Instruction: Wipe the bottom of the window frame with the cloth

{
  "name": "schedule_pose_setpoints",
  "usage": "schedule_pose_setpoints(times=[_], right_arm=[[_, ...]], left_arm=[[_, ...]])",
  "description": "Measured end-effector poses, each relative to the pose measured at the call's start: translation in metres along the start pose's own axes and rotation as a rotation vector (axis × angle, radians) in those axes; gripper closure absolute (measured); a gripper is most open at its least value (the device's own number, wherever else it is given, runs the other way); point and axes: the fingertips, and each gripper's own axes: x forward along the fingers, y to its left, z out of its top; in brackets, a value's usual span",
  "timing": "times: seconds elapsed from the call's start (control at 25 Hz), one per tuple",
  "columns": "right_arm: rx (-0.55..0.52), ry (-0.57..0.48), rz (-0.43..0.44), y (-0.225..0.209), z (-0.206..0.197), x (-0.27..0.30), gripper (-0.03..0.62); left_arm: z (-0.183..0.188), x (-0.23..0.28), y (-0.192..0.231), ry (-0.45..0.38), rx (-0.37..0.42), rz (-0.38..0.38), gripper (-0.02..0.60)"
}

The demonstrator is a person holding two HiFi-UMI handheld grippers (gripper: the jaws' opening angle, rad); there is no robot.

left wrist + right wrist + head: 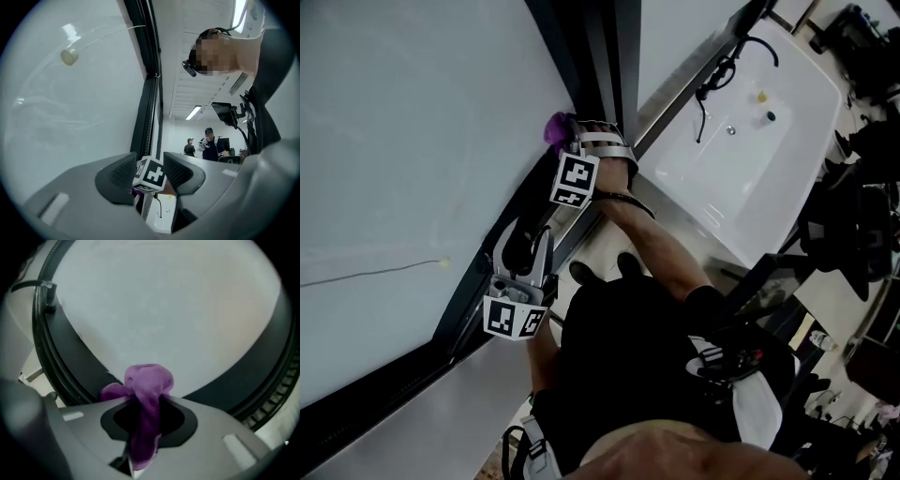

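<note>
Cloth — purple, bunched — pinched in your right gripper: jaws closed on it, wad poking past tips, tail hanging back btwn them. Head view: cloth at far end of your reach, at junction of dark window frame & pale glass. Your left gripper nearer, beside same frame strip, jaws apart w/ nothing gripped — right gripper's marker cube shows beyond gap. White sink off to right, well apart from both.

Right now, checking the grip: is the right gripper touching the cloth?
Touching. The right gripper view shows the right gripper clamping the cloth between its jaws.
</note>
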Motion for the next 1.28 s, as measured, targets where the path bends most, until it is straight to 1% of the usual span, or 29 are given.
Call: schedule_pose_setpoints(times=[0.08, 0.2, 0.28, 0.32, 0.36, 0.4, 0.48, 0.52, 0.56, 0.6, 0.64, 0.72, 0.8, 0.92, 1.0, 1.16, 1.28], right_arm=[[0.037, 0.054, 0.008, 0.001, -0.013, 0.011, 0.513], [0.127, 0.092, 0.032, 0.002, -0.029, 0.012, 0.514], [0.180, 0.074, 0.090, 0.006, -0.036, 0.004, 0.514], [0.236, 0.025, 0.146, 0.010, -0.037, -0.006, 0.513], [0.334, -0.065, 0.212, 0.010, -0.035, -0.022, 0.511], [0.466, -0.193, 0.278, 0.006, -0.030, -0.044, 0.511], [0.755, -0.497, 0.405, -0.012, -0.016, -0.099, 0.510], [0.881, -0.642, 0.469, -0.021, -0.012, -0.126, 0.508], [0.986, -0.766, 0.527, -0.027, -0.011, -0.148, 0.508], [1.067, -0.863, 0.570, -0.030, -0.013, -0.168, 0.508], [1.118, -0.934, 0.594, -0.031, -0.017, -0.185, 0.508], [1.146, -1.016, 0.589, -0.031, -0.021, -0.213, 0.508], [1.129, -1.049, 0.544, -0.033, -0.024, -0.231, 0.508], [1.086, -1.050, 0.475, -0.036, -0.027, -0.237, 0.508], [1.062, -1.038, 0.452, -0.035, -0.028, -0.236, 0.508], [1.039, -1.050, 0.445, -0.035, -0.029, -0.243, 0.508], [1.032, -1.056, 0.463, -0.032, -0.035, -0.246, 0.510]], left_arm=[[0.002, 0.001, -0.001, -0.008, -0.006, -0.026, 0.399], [0.000, -0.003, 0.003, -0.014, -0.020, -0.052, 0.399], [-0.004, -0.006, 0.005, -0.015, -0.040, -0.064, 0.399], [-0.005, -0.008, 0.005, -0.018, -0.053, -0.072, 0.399], [-0.007, -0.010, 0.004, -0.022, -0.065, -0.083, 0.399], [-0.007, -0.011, 0.002, -0.025, -0.073, -0.096, 0.399], [-0.005, -0.012, 0.001, -0.031, -0.091, -0.122, 0.399], [-0.003, -0.011, 0.000, -0.040, -0.103, -0.134, 0.399], [0.000, -0.011, -0.002, -0.051, -0.112, -0.146, 0.399], [0.003, -0.012, -0.004, -0.061, -0.118, -0.156, 0.399], [0.006, -0.013, -0.006, -0.069, -0.122, -0.163, 0.399], [0.012, -0.015, -0.009, -0.080, -0.131, -0.166, 0.399], [0.019, -0.017, -0.007, -0.090, -0.132, -0.155, 0.399], [0.023, -0.021, -0.002, -0.093, -0.116, -0.137, 0.399], [0.021, -0.025, -0.003, -0.087, -0.109, -0.127, 0.399], [0.018, -0.031, -0.011, -0.066, -0.100, -0.104, 0.399], [0.017, -0.032, -0.020, -0.056, -0.085, -0.076, 0.399]])
